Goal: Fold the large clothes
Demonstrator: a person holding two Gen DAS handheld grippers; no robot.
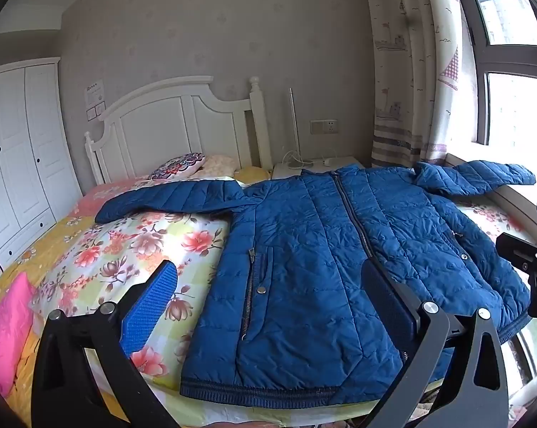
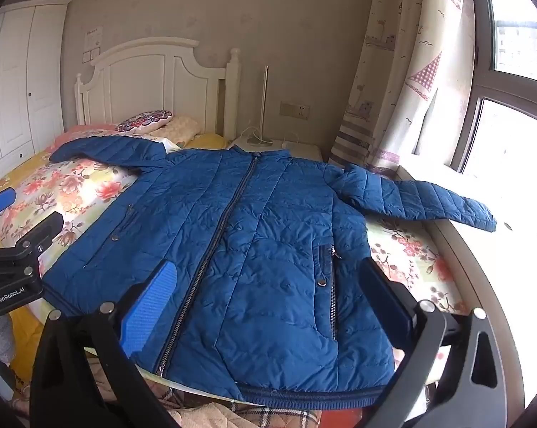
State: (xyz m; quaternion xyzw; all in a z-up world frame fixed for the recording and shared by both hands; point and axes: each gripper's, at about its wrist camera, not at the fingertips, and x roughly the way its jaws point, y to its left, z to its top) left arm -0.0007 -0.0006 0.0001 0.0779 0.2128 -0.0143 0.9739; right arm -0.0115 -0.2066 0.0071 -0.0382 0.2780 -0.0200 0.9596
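Blue quilted jacket (image 1: 321,249) flat on bed, beneath both wide-apart tools

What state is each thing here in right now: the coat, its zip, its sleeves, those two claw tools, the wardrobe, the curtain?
Blue jacket: spread flat on the bed, front up, unfolded.
Front zipper: closed.
Sleeves: both stretched outward.
Left gripper: open, holding nothing.
Right gripper: open, holding nothing.
Wardrobe: doors shut.
Curtain: drawn aside, window uncovered.
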